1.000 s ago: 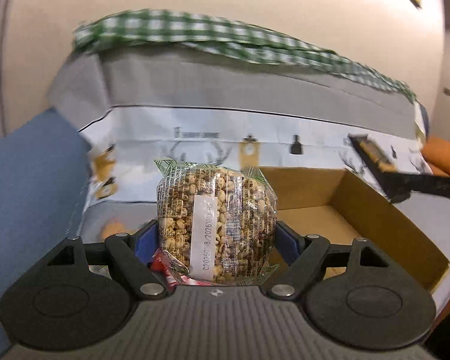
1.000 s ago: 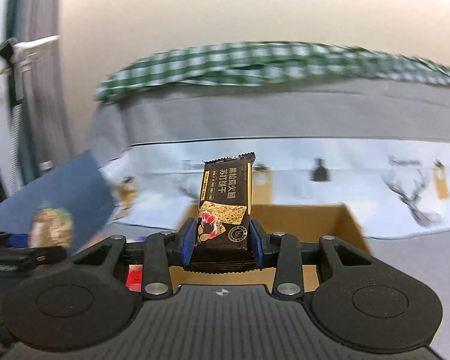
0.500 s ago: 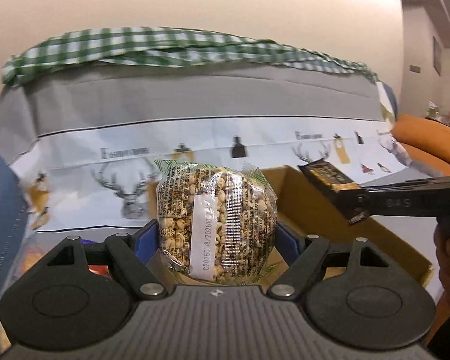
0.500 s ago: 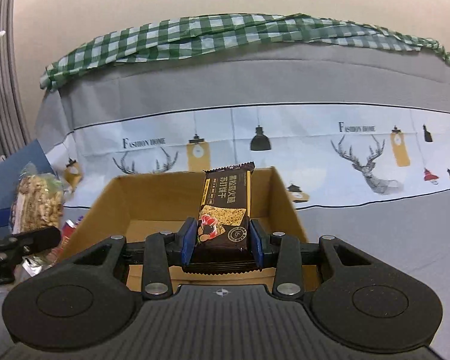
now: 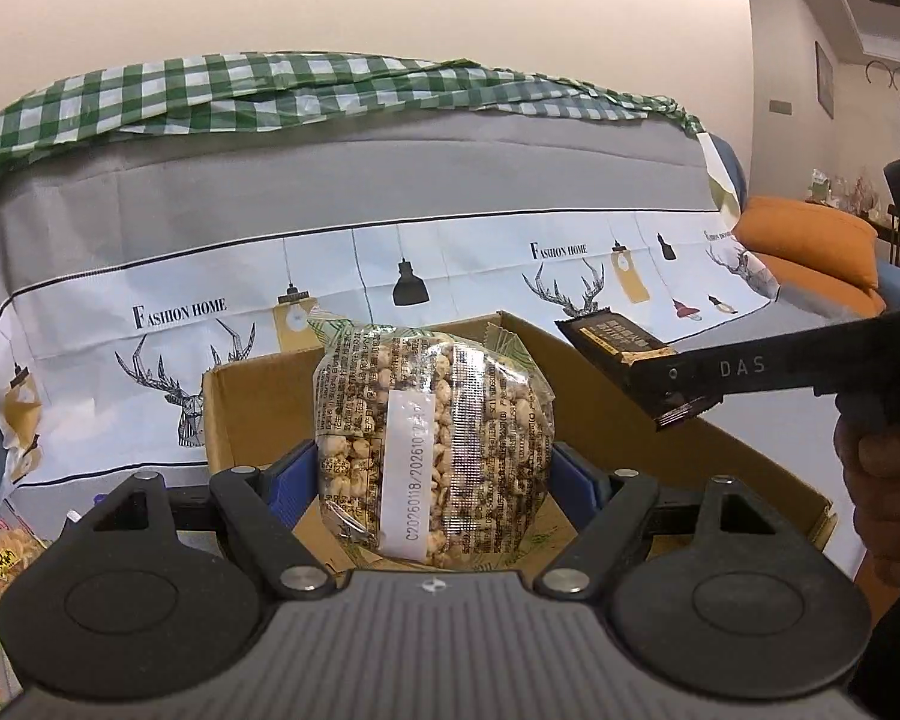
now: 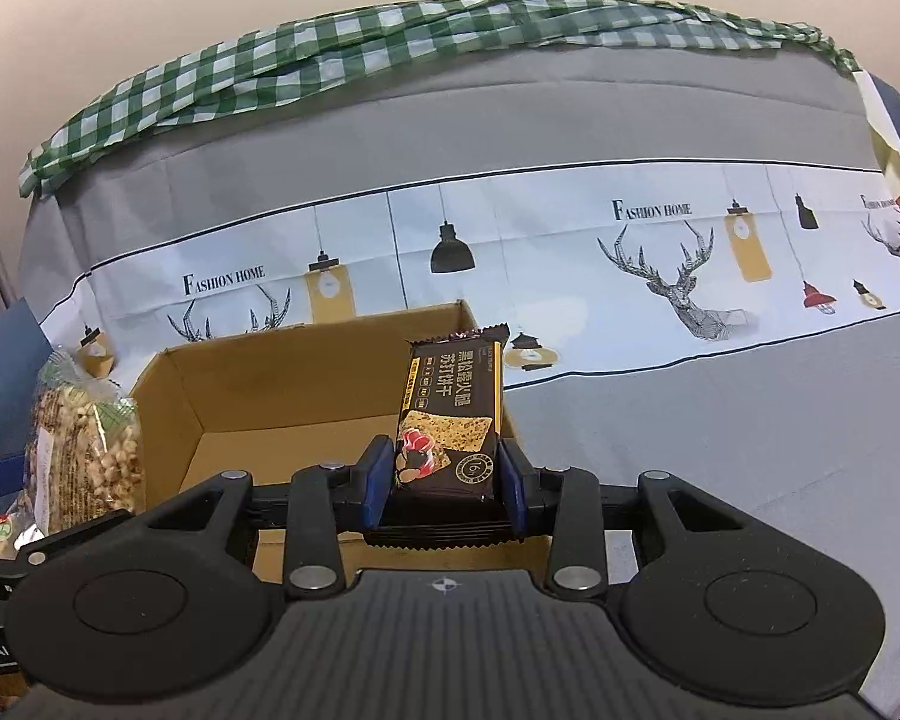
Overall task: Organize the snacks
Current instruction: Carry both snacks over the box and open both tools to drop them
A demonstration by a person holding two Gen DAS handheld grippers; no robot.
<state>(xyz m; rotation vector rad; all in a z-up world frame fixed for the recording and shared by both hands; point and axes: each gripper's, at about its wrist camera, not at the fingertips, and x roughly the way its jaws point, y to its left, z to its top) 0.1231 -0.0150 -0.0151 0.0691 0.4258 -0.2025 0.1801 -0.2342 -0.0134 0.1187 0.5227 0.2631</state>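
My left gripper is shut on a clear bag of puffed grain snack, held upright above the near side of an open cardboard box. The same bag shows at the left of the right wrist view. My right gripper is shut on a dark brown cracker packet, held upright over the box, near its right wall. In the left wrist view that packet and the right gripper's black finger come in from the right above the box. A hand holds that gripper.
The box sits on a sofa covered by a grey and white cloth with deer and lamp prints. A green checked cloth lies along the sofa back. More snack packets lie at the far left, an orange cushion at the right.
Both grippers have swung over the box with their snacks still held. The box has grown larger and more central in both views, and the right gripper has come closer in the left wrist view.
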